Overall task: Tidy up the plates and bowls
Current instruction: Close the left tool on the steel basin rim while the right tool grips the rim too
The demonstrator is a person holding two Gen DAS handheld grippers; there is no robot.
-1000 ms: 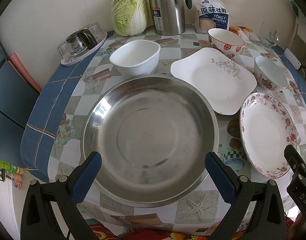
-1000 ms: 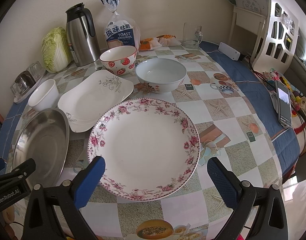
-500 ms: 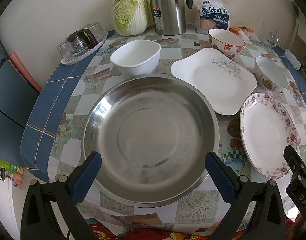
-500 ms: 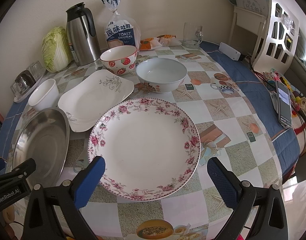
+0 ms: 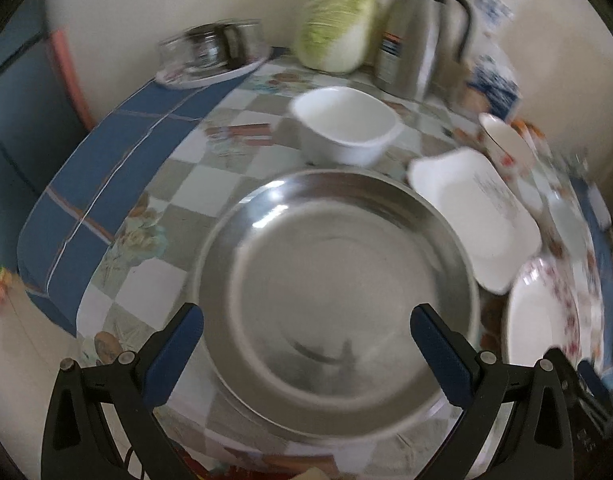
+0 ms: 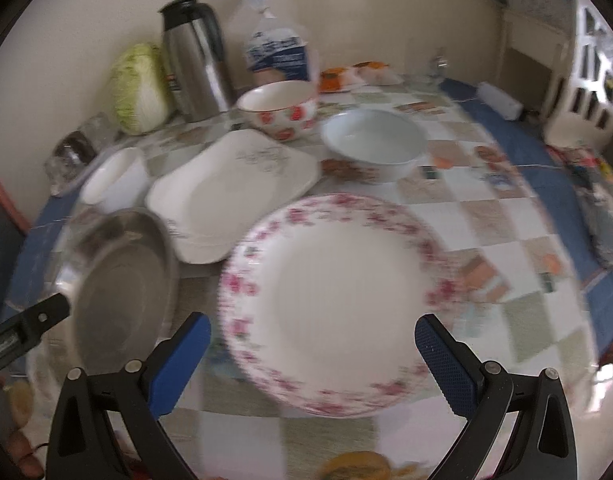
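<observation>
My left gripper (image 5: 306, 346) hangs wide open over the big round steel basin (image 5: 334, 300), right gripper (image 6: 312, 356) equally spread over the pink-flowered round plate (image 6: 334, 304), gripping nothing.

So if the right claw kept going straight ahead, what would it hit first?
Probably the round pink-flowered white plate, centred ahead of the open right claw; the blur leaves depth uncertain.

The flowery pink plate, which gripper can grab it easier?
Probably the right gripper. Its open fingers frame the round white plate with the pink flower rim. The left gripper, also open, faces the big round steel basin instead.
</observation>
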